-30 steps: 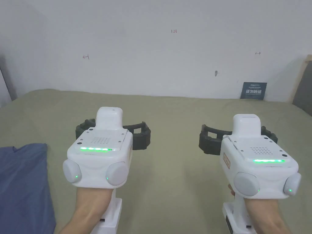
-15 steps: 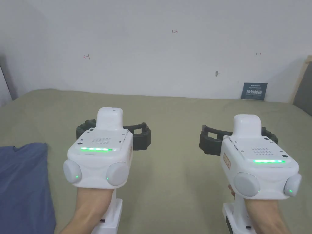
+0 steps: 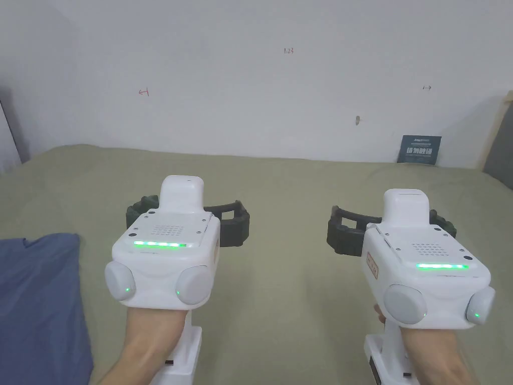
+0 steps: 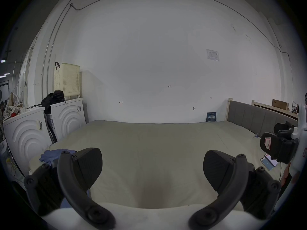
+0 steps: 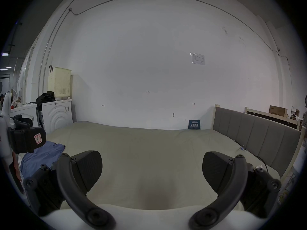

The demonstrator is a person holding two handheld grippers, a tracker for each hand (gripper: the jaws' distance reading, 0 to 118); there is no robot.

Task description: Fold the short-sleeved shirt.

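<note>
A blue short-sleeved shirt (image 3: 37, 301) lies bunched at the left edge of the olive-green bed (image 3: 280, 185); it also shows as the blue shirt (image 4: 53, 155) in the left gripper view and the blue shirt (image 5: 39, 157) in the right gripper view. My left gripper (image 3: 188, 223) hovers over the bed to the right of the shirt, jaws wide apart and empty. My right gripper (image 3: 391, 228) hovers farther right, also open and empty. Own jaws of the left gripper (image 4: 152, 168) and the right gripper (image 5: 152, 168) stand spread over bare sheet.
A white wall backs the bed, with a small dark sign (image 3: 420, 149) leaning on it. A grey padded headboard (image 5: 255, 134) runs along the right side. Washing machines (image 4: 66, 117) and a cream basket (image 4: 66, 81) stand left of the bed. A phone (image 4: 269, 163) lies on the bed's right.
</note>
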